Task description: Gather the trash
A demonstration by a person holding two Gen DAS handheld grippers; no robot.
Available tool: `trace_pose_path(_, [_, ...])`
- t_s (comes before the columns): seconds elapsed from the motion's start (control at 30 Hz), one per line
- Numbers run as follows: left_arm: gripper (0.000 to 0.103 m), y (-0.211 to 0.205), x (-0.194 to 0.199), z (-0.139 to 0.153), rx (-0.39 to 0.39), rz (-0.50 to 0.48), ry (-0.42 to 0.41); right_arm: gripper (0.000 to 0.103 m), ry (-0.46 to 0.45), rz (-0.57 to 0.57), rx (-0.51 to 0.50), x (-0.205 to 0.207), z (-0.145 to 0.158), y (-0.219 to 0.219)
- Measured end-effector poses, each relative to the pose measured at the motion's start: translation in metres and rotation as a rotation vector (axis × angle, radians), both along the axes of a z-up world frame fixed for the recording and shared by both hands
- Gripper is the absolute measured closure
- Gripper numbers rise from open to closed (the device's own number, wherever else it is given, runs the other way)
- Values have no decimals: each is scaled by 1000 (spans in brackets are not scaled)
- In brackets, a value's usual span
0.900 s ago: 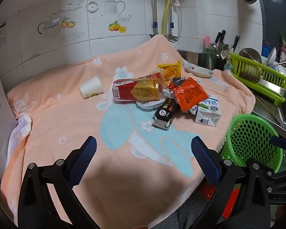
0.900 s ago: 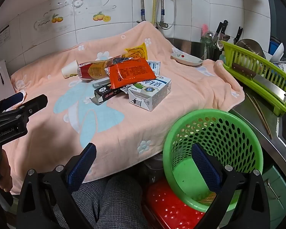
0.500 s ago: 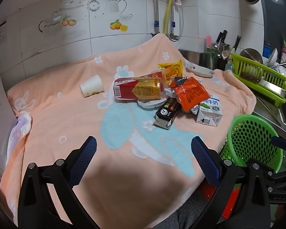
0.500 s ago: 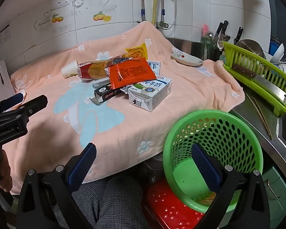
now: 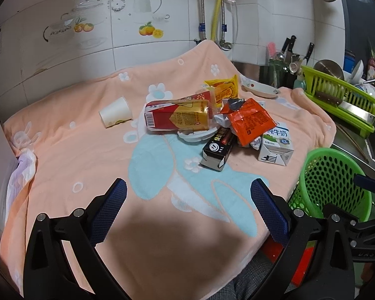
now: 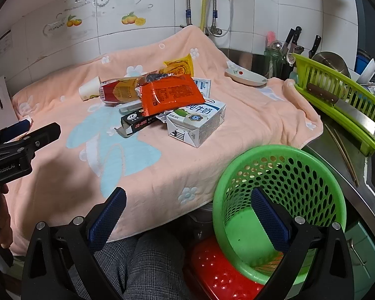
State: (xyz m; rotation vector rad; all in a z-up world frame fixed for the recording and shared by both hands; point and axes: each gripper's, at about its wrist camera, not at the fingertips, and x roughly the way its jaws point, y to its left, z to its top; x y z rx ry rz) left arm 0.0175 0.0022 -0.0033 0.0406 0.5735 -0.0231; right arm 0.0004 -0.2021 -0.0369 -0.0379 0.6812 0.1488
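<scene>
While both grippers hang over the near edge of the peach blanket [image 5: 70,150], the trash lies heaped at the blanket's middle, well ahead of them. Beside the near right corner, below the blanket's edge, stands the green basket [image 6: 282,165], perforated, with only a few scraps at its bottom. Largest in the heap is the red and gold packet [image 5: 177,118], lying on its side on a white lid. Leaning on it is the crumpled orange wrapper [image 5: 252,122], which overlaps the white milk carton [image 6: 200,121] and the black box [image 5: 218,150], whose end flap hangs open. Behind them a yellow packet [image 5: 223,88] stands tilted, and a paper cup [image 5: 116,112] lies tipped over just left of the heap.

Left gripper [image 5: 187,210] and right gripper [image 6: 187,212] both stand fully wide with nothing between the pads. Compared with a moment ago, nothing in the heap has shifted; the left view has merely tilted slightly, and the right matches.
</scene>
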Motion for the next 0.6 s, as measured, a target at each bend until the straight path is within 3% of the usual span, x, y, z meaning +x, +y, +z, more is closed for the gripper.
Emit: trace_pose_path(0.6, [5, 25, 33, 7, 19, 33, 7, 7, 12, 61, 28, 64, 27, 2])
